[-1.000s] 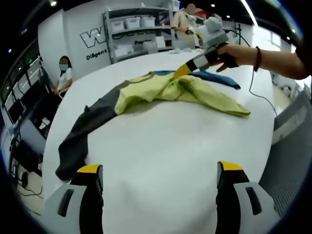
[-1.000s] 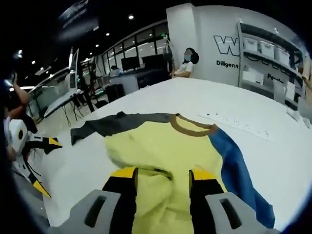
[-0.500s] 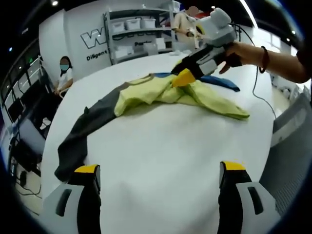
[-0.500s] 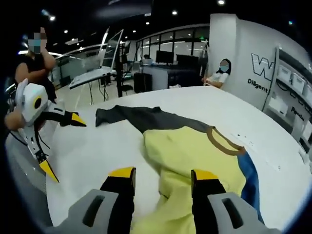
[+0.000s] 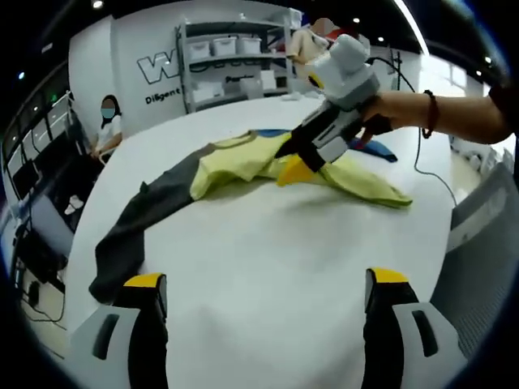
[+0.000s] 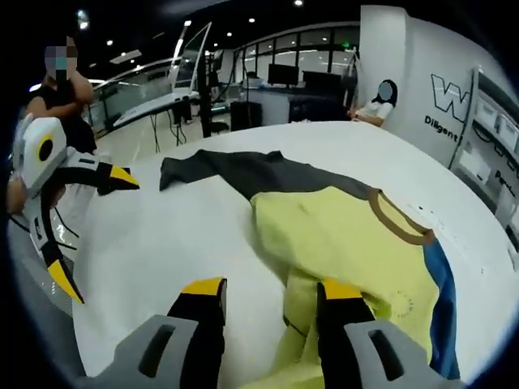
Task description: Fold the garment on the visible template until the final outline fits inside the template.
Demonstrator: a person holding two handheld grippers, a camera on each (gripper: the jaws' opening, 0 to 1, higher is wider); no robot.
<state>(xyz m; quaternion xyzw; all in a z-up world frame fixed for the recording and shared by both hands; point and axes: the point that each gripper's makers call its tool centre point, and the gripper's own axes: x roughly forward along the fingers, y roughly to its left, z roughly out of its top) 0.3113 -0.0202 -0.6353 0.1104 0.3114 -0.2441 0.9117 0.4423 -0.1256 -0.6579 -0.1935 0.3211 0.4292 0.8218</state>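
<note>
A yellow garment (image 5: 235,162) with a grey sleeve (image 5: 154,203) and a blue sleeve (image 5: 377,150) lies crumpled on the white round table (image 5: 268,243). My left gripper (image 5: 265,284) hovers open over bare table, well short of the cloth. A hand holds my right gripper (image 5: 290,172) with its yellow tips down in the yellow fabric. In the right gripper view, a ridge of the garment (image 6: 349,235) runs up between the jaws of the right gripper (image 6: 272,290), which are shut on it. The brown collar (image 6: 405,227) lies beyond. The left gripper (image 6: 89,227) shows open at the left.
Shelves with bins (image 5: 235,49) stand behind the table, with a standing person (image 5: 312,36) beside them. A seated person (image 5: 105,121) is at the far left edge. A cable (image 5: 422,146) trails off the table's right side. Desks (image 6: 162,97) fill the room beyond.
The right gripper has come from the far side of the garment toward me, dragging a yellow fold with it. The left gripper has stayed open and nearly still.
</note>
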